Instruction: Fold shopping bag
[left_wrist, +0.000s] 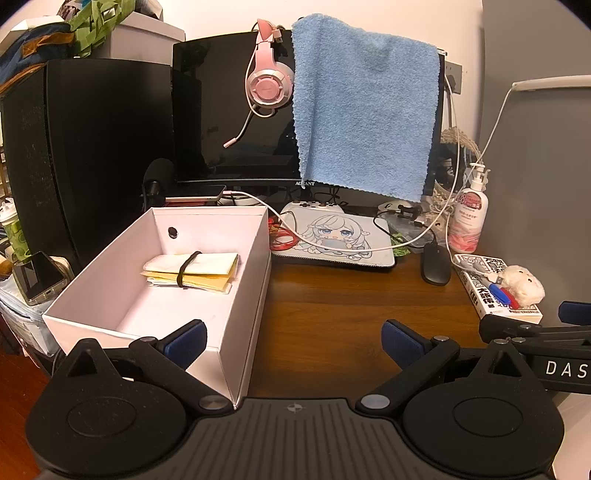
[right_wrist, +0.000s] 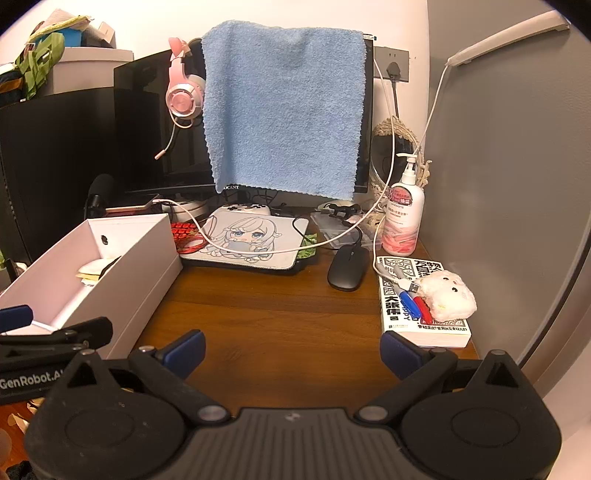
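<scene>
Warm, yellowish indoor light is filling both pictures, and it is looking a bit dim. The shiny brown wooden desk (left_wrist: 332, 295) is glowing softly in the middle and getting darker toward the near edge. The big black flat screen (right_wrist: 162, 125) is staying dark and showing only faint reflections. The fluffy blue towel (left_wrist: 365, 107) is looking bright and sharp, with each little loop showing. The open white cardboard box (left_wrist: 110, 295) is catching the light and casting a soft shadow inside. The round lens is bending straight lines near the edges, and the corners of both views are fading to black.
</scene>
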